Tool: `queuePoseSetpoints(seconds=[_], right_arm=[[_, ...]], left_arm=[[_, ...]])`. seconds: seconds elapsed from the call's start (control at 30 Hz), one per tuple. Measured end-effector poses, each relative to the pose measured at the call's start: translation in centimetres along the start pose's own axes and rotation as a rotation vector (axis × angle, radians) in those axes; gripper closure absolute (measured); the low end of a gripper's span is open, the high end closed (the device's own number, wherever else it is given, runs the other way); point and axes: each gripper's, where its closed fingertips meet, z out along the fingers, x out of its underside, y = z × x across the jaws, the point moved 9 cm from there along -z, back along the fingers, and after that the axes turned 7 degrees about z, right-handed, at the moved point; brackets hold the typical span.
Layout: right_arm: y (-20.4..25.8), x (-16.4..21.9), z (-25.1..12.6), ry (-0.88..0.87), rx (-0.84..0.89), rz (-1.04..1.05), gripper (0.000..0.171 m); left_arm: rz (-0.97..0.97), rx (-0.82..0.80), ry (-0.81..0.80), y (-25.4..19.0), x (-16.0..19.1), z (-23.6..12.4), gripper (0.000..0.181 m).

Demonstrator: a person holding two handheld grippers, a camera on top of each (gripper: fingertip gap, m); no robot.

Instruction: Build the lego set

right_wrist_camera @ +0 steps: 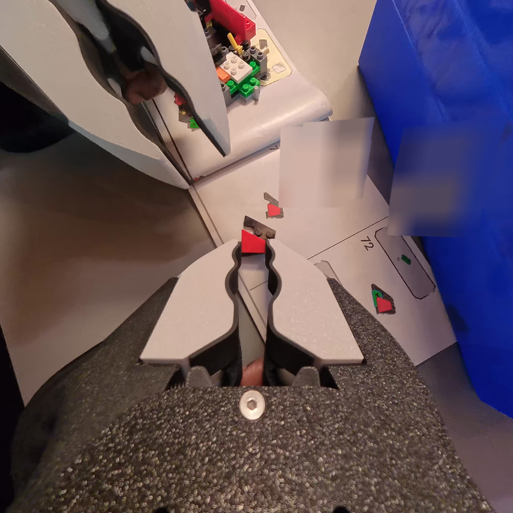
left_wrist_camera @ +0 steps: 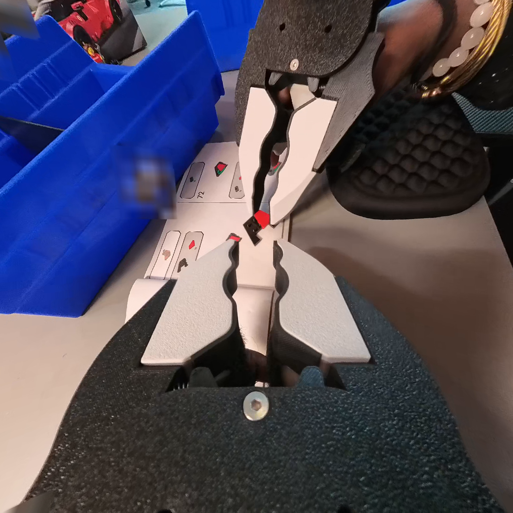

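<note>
Right gripper (right_wrist_camera: pixel 253 244) pinches red wedge piece (right_wrist_camera: pixel 252 244) at very tips; black plate (right_wrist_camera: pixel 261 229) clipped to it sticks out beyond jaws.

Left gripper (left_wrist_camera: pixel 255 243) spread, empty, just short of plate.

Tiny, light, rigid, slick plastic; likely twists. Grip flat sides.

1. My right gripper (right_wrist_camera: pixel 253 245) covers the near end of the red and black piece (right_wrist_camera: pixel 256 238), so I can't see how deep the grip goes.
2. My left gripper (right_wrist_camera: pixel 205 155) looms blurred at top left, hiding much of the partly built model (right_wrist_camera: pixel 240 69), which the top edge also crops.
3. Both blue bins (left_wrist_camera: pixel 116 155) run out of frame.
4. The instruction booklet (left_wrist_camera: pixel 219 219) slides under my fingers (left_wrist_camera: pixel 200 302); its printed parts are too small to read.
</note>
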Motion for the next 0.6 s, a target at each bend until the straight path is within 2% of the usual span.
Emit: queuePoseSetpoints(seconds=[0.6], right_arm=[[0.36,-0.2,0.34,0.026,0.043,-0.015,0.151]], left_arm=[[0.003,0.01,0.007,-0.08,0.07,0.2,0.158]])
